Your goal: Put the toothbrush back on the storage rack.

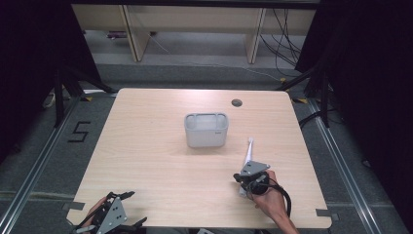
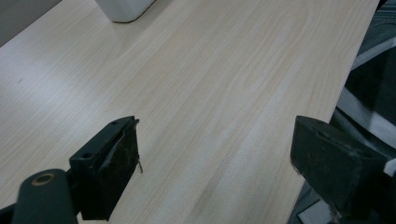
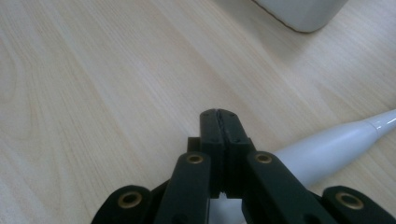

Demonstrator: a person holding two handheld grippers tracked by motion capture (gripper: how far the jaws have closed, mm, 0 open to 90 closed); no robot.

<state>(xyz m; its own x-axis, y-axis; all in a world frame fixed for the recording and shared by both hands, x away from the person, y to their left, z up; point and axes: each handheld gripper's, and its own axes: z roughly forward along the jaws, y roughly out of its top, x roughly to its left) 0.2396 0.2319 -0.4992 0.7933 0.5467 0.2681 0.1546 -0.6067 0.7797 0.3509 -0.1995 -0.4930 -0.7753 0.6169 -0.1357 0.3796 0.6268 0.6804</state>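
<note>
A white, slender toothbrush-like handle (image 1: 248,152) lies on the wooden table (image 1: 160,170), right of centre. My right gripper (image 1: 237,177) rests low at its near end, held by a hand. In the right gripper view the jaws (image 3: 219,116) are pressed together with nothing between their tips, and the white handle (image 3: 327,149) runs off to the right from beneath them. My left gripper (image 1: 132,207) sits at the near left corner. Its jaws (image 2: 215,140) stand wide apart over bare wood.
A pale grey open box (image 1: 206,130) stands at the middle of the table; its corner shows in both gripper views (image 2: 123,9) (image 3: 303,11). A round cable hole (image 1: 236,103) is near the far edge. Shelving legs and cables lie beyond the table.
</note>
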